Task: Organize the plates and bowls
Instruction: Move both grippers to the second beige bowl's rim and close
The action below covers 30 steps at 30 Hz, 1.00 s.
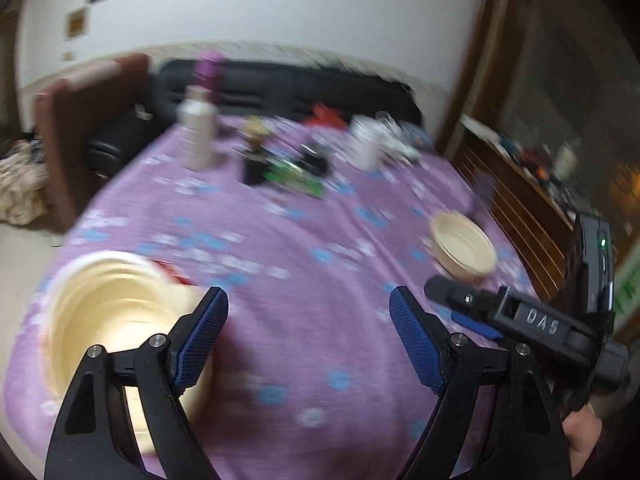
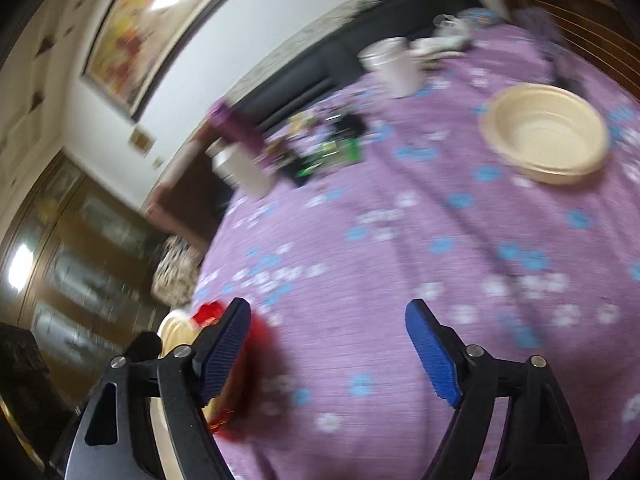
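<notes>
Both grippers open and empty above the tabletop.

Left gripper: jaws spread wide, nothing between them. Right gripper: jaws spread wide, nothing between them. Landmark: white mug. The single cream bowl sits nearer the camera than the mug, to its right. The stacked cream bowls sit well to its left, at the near tabletop edge.
</notes>
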{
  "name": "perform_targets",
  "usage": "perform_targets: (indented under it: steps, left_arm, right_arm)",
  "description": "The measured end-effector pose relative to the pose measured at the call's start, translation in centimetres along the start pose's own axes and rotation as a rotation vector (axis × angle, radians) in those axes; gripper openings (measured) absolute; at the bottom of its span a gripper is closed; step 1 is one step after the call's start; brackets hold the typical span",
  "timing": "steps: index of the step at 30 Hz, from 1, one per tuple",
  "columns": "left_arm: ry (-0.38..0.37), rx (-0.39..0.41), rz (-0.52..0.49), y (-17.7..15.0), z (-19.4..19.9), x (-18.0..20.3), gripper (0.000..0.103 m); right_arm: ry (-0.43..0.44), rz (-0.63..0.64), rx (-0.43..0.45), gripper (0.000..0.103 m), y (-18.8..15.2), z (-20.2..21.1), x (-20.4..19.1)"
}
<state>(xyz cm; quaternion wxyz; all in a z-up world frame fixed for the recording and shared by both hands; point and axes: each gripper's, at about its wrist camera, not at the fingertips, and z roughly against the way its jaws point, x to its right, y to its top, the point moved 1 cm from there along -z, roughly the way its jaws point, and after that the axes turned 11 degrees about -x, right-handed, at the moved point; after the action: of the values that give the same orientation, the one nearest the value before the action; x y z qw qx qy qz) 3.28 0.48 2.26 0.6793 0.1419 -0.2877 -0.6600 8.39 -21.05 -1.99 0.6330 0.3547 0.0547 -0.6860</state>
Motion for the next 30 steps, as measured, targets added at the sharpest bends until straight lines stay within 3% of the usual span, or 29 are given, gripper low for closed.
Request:
perform_targets:
  steps: [3,5,11,26,30]
  left_arm:
    - [-0.052,-0.098,-0.032,0.8,-3.1,3.2,0.083]
    - [-0.046,-0.134,-0.045,1.2,-4.6,5.0,0.083]
    - [-0.037,-0.154,-0.098,1.9,-7.2,8.8,0.083]
    - [-0.038,-0.195,-0.041,7.5,-15.7,14.6,0.083]
    - [-0.049,-0.24,-0.001,8.7,-18.4,15.3,0.083]
  right_arm:
    - [-0.029,-0.073,0.019,0.087,0.9,1.7,3.8]
    - [-0.05,-0.115,0.034,0.088,1.4,2.6,6.2]
    - [-0.114,-0.192,0.052,0.089,3.1,4.8,11.2]
    - [-0.177,-0.26,0.111,0.088,9.4,7.1,16.9]
    - [-0.165,-0.305,0.083,0.075,12.0,5.8,18.5]
